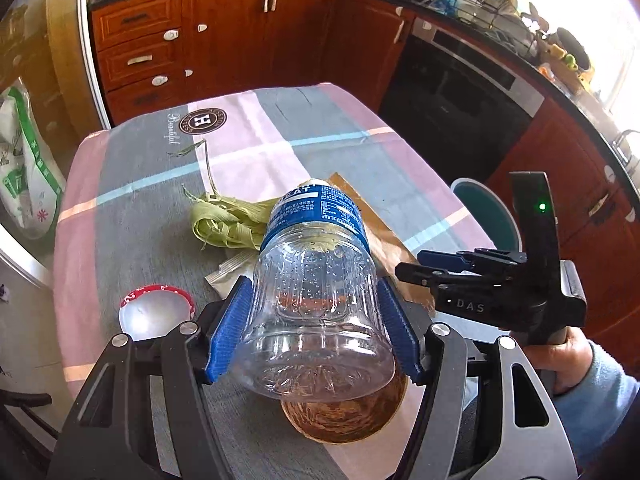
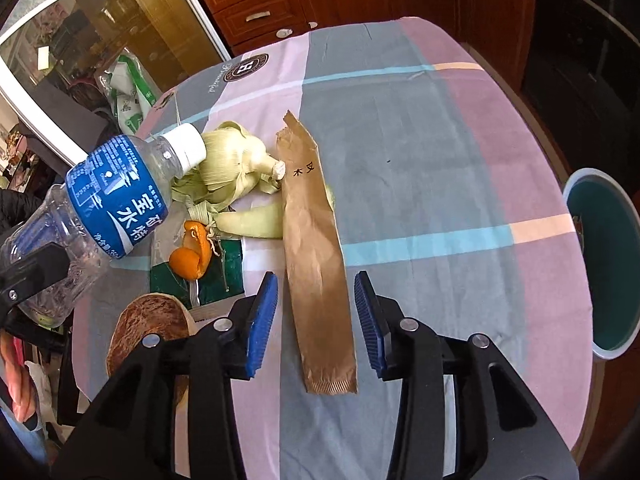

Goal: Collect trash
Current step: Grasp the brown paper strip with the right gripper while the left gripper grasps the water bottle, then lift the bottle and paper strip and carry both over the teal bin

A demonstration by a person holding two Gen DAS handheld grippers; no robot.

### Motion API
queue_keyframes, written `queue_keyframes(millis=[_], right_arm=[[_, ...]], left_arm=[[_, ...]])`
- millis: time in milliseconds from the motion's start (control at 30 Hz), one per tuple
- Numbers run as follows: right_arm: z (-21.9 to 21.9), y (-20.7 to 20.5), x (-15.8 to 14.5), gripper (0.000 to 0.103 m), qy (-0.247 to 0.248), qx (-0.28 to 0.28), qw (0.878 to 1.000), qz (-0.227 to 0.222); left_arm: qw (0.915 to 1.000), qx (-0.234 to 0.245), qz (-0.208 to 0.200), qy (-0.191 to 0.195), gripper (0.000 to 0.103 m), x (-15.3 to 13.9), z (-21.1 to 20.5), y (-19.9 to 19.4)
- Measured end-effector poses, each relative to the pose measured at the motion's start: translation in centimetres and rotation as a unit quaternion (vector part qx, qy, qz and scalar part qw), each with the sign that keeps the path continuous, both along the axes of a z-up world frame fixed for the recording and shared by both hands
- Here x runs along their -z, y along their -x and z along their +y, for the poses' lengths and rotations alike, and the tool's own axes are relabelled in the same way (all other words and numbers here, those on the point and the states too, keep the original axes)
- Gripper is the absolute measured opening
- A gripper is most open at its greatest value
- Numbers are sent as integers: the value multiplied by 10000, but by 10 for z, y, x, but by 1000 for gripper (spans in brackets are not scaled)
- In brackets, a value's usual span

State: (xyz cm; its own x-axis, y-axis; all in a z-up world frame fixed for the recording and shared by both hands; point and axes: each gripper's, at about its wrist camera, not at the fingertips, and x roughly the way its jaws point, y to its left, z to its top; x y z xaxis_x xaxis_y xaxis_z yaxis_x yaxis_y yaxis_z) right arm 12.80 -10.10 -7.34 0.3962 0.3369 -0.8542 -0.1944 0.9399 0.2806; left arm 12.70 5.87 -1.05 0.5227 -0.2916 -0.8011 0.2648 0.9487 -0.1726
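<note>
My left gripper (image 1: 314, 328) is shut on a clear plastic bottle (image 1: 316, 300) with a blue label, held above the table; the bottle also shows at the left of the right wrist view (image 2: 96, 216). My right gripper (image 2: 316, 320) is open, its blue pads on either side of a long brown paper sleeve (image 2: 316, 256) lying flat on the checked tablecloth (image 2: 440, 160). Corn husks (image 2: 236, 164), an orange peel (image 2: 194, 252) and a green wrapper (image 2: 216, 280) lie left of the sleeve. The right gripper shows in the left wrist view (image 1: 420, 266).
A teal bin (image 2: 608, 264) stands on the floor off the table's right edge. A brown bowl (image 1: 344, 416) sits under the bottle and a red-rimmed foil lid (image 1: 154, 312) lies to its left. Wooden cabinets (image 1: 240, 32) and a dark oven (image 1: 460, 96) stand behind.
</note>
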Motion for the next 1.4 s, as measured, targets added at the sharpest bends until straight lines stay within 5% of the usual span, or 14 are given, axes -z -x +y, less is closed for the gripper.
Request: queue_keyframes(millis=[300, 400, 500, 800, 1400], right_arm=[[19, -21, 12, 42, 122, -86, 9999, 10], [24, -22, 14, 18, 199, -167, 9997, 37], [25, -22, 13, 11, 195, -213, 9996, 9], [1, -14, -6, 10, -26, 13, 9999, -161], [-72, 23, -49, 10, -259, 577, 9958, -662]], left_arm=[[9992, 206, 312, -131, 66, 28, -2, -10], [9982, 253, 511, -193, 66, 42, -5, -12], [9976, 290, 568, -266, 66, 46, -8, -17], [9948, 303, 795, -559, 72, 61, -21, -34], [9957, 470, -141, -782, 69, -15, -82, -5]])
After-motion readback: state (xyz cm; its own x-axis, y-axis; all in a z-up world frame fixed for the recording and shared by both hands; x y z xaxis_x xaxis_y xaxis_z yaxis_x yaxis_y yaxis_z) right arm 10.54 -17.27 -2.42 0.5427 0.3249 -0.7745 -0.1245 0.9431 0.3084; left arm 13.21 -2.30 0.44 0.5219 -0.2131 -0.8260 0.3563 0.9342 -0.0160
